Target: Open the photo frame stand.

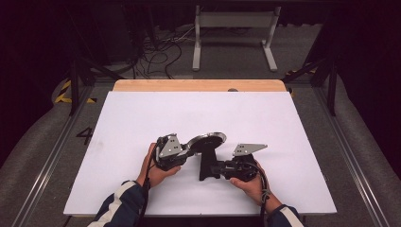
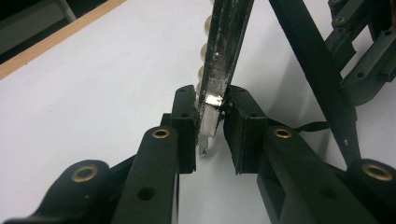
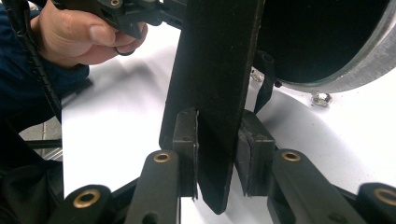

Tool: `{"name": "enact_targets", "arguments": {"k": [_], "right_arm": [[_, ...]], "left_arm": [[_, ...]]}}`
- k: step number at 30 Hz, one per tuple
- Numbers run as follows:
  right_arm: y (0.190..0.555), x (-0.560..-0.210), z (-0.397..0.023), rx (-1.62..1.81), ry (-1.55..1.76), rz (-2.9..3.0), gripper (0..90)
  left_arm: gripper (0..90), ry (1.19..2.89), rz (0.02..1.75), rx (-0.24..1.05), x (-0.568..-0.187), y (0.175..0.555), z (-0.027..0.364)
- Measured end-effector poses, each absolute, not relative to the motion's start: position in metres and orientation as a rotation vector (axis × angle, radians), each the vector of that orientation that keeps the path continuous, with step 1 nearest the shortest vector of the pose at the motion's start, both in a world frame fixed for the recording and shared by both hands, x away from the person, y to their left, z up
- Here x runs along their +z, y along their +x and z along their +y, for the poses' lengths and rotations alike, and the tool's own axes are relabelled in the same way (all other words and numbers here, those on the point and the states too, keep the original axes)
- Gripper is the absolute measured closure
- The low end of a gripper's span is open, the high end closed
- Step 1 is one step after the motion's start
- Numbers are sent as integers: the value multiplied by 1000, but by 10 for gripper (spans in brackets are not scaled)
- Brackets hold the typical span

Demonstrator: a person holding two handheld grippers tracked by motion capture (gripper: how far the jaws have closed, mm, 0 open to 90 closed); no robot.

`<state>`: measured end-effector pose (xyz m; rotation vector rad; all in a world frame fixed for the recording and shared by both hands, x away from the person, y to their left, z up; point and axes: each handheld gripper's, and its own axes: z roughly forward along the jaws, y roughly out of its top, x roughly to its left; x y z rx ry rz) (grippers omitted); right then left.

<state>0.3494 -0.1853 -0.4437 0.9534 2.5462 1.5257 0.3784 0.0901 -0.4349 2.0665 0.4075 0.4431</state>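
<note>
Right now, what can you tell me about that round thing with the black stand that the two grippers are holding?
It looks like a small round mirror with a silvery metal rim edged by pearl-like beads, on a flat black stand. It lies tilted low over the white table, near its front middle. The left gripper pinches the rim edge between its pads; the right gripper clamps the flat black stand. The disc's face looks dark.
</note>
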Motion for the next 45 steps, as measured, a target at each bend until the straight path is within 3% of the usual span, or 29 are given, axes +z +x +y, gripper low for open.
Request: {"name": "enact_targets", "arguments": {"k": [11,32,37,41,45], "right_arm": [[351,-444,-185,1503,976,2528,707],[340,-436,-189,1371,909,2434,734],[333,-428,-191,1387,863,2370,786],[321,-417,-189,1411,804,2295,900],[314,-414,-182,1403,796,2270,900]], "left_arm": [[752,2059,409,538,-438,375,88],[719,2004,402,409,-440,376,103],[713,2003,375,409,-437,375,108],[686,2015,393,363,-442,379,107],[660,2031,421,339,-446,384,109]]}}
